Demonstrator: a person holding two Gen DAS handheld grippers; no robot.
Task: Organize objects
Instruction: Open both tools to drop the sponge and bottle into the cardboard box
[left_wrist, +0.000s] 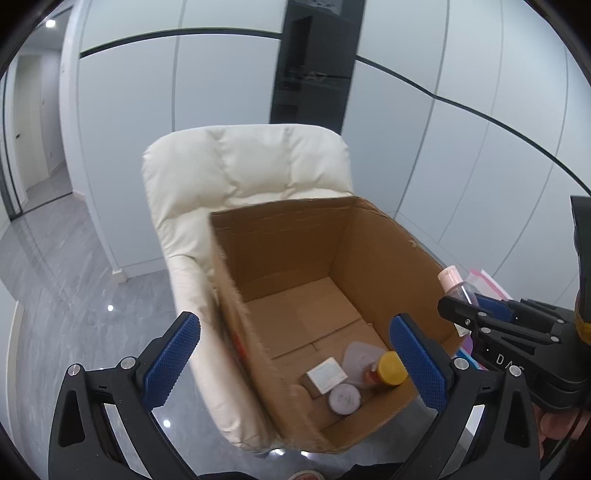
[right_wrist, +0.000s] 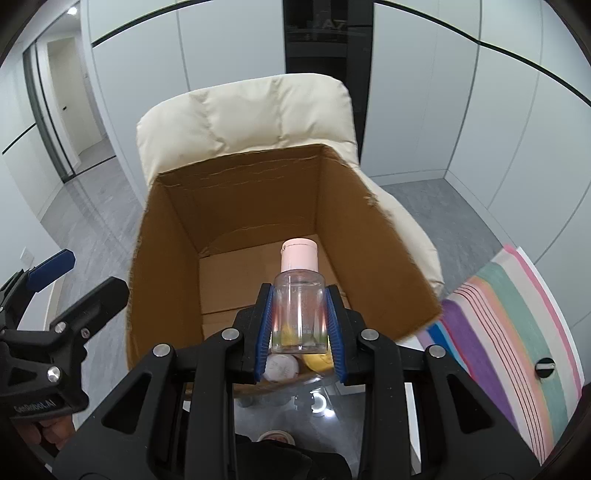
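The right gripper (right_wrist: 300, 325) is clamped on a clear bottle (right_wrist: 299, 317) with a pink cap, held at frame center over the open cardboard box (right_wrist: 166, 258). Only the left wrist view shows the box floor at lower center: a yellow-capped bottle (left_wrist: 384, 371), a round jar (left_wrist: 344, 398) and a white packet (left_wrist: 327, 373). The left gripper (left_wrist: 295, 363) stands apart, holding nothing.

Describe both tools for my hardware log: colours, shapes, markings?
Left tool: black angular plastic frame, silver round bolts, two blue cross-hatched rubber pads. Right tool: same black frame, silver bolts and blue ribbed pads. The right wrist view shows white lettering on the left tool's body, too small to read surely. No cables or sleeves visible.
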